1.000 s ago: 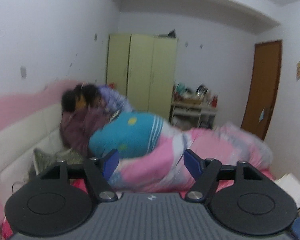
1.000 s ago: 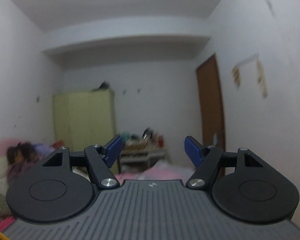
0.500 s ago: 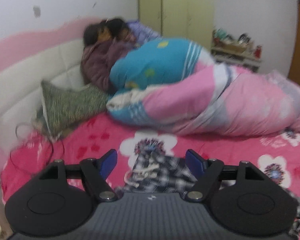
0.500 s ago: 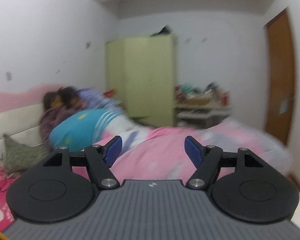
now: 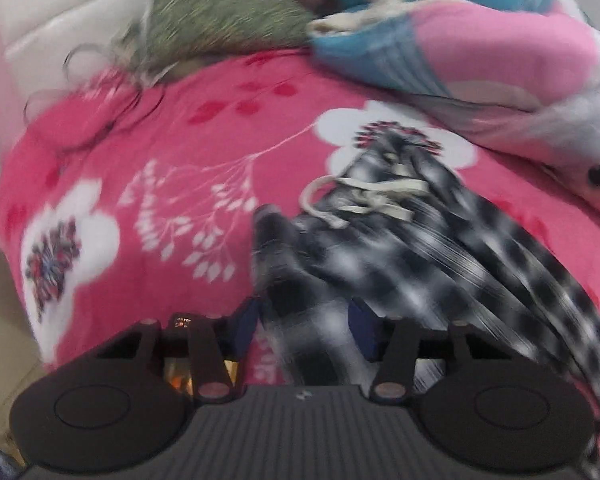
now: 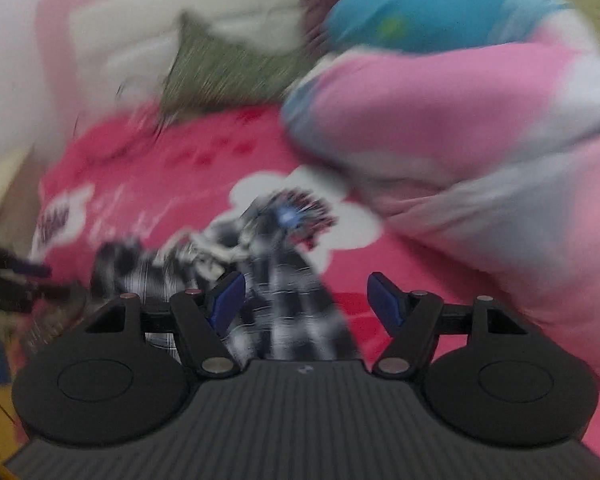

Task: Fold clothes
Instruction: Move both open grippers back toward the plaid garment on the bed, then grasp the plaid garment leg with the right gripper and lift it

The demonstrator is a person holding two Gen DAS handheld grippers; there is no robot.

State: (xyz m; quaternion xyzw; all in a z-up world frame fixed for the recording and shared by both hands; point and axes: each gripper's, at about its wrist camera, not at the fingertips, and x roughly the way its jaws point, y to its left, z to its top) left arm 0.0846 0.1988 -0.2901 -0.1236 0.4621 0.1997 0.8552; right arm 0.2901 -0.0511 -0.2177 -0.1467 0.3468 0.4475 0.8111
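Note:
A crumpled black-and-white checked garment point(image 5: 380, 256) with a white drawstring point(image 5: 360, 196) lies on the pink flowered bed sheet point(image 5: 172, 160). My left gripper point(image 5: 304, 332) points down at its near edge. The left jaws are closing, with checked cloth between the blue pads point(image 5: 244, 330); blur hides whether they press on it. In the right wrist view the same garment point(image 6: 284, 280) lies just beyond my right gripper point(image 6: 306, 304), which is open above the cloth with its pads clear of it.
A rolled pink, white and blue quilt point(image 5: 500, 52) fills the back right of the bed. A green cushion point(image 5: 220, 20) leans on the white padded headboard point(image 5: 60, 12). A thin cable point(image 5: 100, 92) loops near the cushion. The bed's edge runs along the left point(image 5: 4, 240).
Both grippers have swung down from facing the room and wardrobe to the bed. The left one dropped onto the checked garment and its jaws narrowed around the cloth. The right stayed open.

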